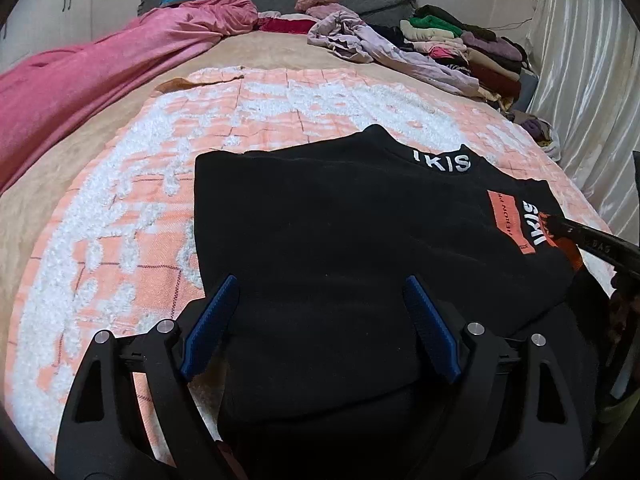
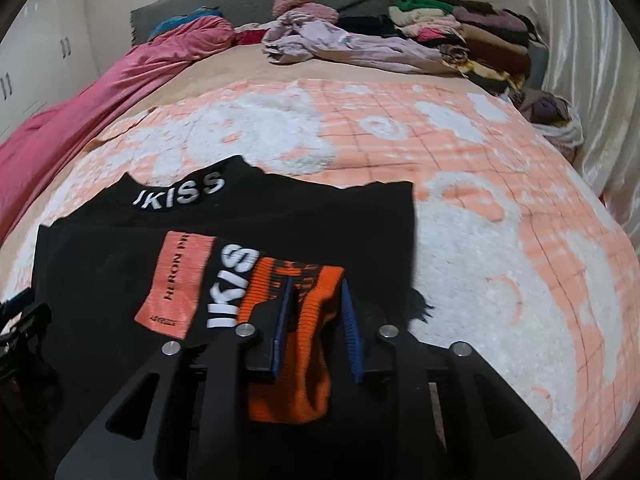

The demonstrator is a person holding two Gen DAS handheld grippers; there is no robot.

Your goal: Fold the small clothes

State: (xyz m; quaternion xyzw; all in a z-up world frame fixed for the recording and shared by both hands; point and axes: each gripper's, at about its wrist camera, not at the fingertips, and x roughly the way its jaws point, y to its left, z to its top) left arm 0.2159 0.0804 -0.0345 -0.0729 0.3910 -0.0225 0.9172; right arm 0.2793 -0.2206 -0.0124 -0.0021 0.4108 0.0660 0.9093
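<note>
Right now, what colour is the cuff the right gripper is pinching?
Orange with black marks, best seen in the right wrist view: cuff.

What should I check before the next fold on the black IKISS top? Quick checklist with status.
1. Right gripper has the orange ribbed cuff between its fingers: ok, cuff sits in the gap; firm clamp cannot tell.
2. Left gripper free: ok, jaws wide open over the black top, nothing held.
3. Top lying flat: ok, no big bunching visible; near hem hidden behind the grippers.
4. Collar with IKISS lettering at far edge, facing up: ok.
5. Room on the orange-and-white blanket to the right: ok.
6. Loose laundry pile clear of the top: ok, far back.
</note>
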